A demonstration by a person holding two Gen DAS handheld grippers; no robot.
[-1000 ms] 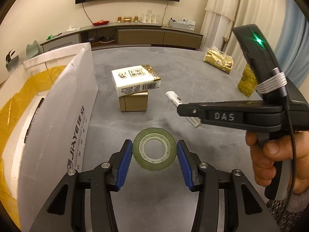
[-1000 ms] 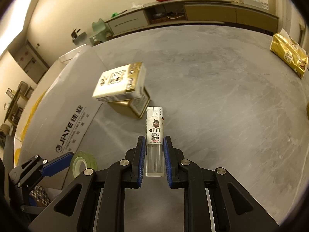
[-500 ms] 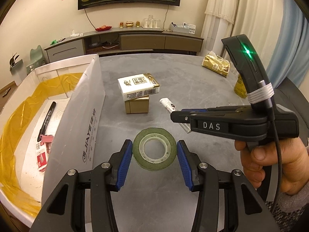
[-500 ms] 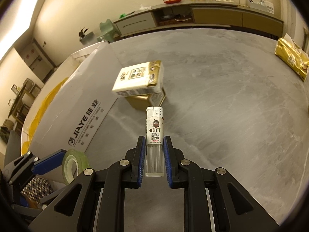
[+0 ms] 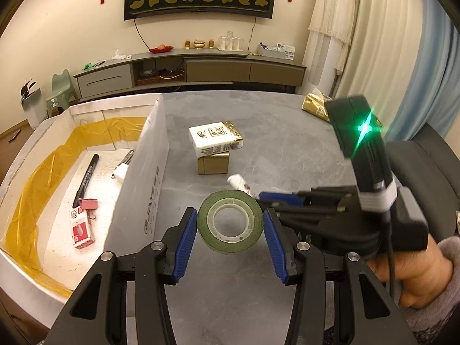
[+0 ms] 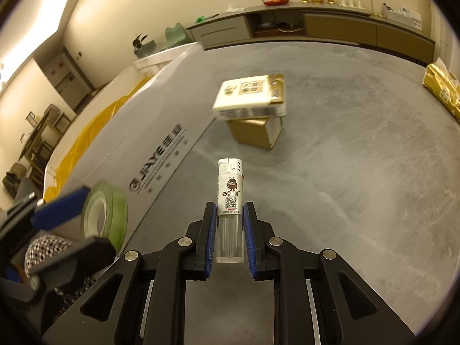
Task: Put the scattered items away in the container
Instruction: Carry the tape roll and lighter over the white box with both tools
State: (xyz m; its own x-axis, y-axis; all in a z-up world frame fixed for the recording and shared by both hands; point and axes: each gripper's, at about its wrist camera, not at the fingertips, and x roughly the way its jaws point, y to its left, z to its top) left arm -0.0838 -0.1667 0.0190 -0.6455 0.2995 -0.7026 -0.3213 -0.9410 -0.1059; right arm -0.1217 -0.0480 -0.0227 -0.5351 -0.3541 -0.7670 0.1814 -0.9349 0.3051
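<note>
At the far left, the white container is sitting on the grey bench with yellow film lining its walls; a black marker, a red binder clip and a small red-and-white pack are lying on its floor. Just right of its printed wall, the left gripper is hanging above the bench, its blue fingers pressing on both sides of a green tape roll. Further back, a white-and-gold carton is resting on a small gold box. To the right, the right gripper, gripped by a hand, is clamping a white lighter upright between narrowly set fingers, clear of the bench surface. A gold packet is lying near the bench's far right edge.
</note>
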